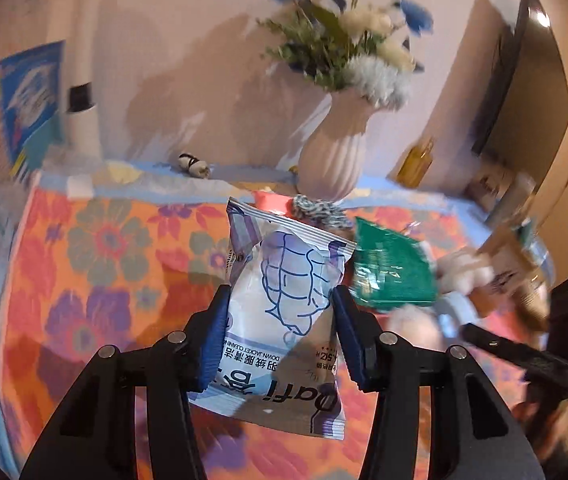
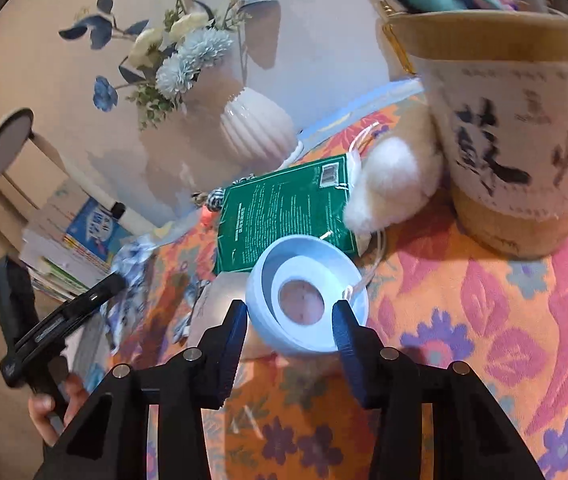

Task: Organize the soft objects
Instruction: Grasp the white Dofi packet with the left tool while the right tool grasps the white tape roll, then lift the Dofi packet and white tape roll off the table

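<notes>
My left gripper (image 1: 281,300) is shut on a white and blue wipes packet (image 1: 284,312) and holds it above the flowered tablecloth (image 1: 95,264). My right gripper (image 2: 290,308) is shut on a pale blue roll of tape (image 2: 306,300), held just above the cloth. A green packet (image 2: 284,212) lies behind the roll; it also shows in the left wrist view (image 1: 392,272). A white and tan plush toy (image 2: 392,188) lies beside the green packet, against a tall fabric storage bin (image 2: 520,132) with soft things sticking out of its top.
A white ribbed vase (image 1: 332,156) with blue and white flowers stands at the back of the table, also in the right wrist view (image 2: 255,124). A striped knitted item (image 1: 320,208) lies before it. An amber bottle (image 1: 416,164) stands back right. Books (image 2: 83,240) are stacked left.
</notes>
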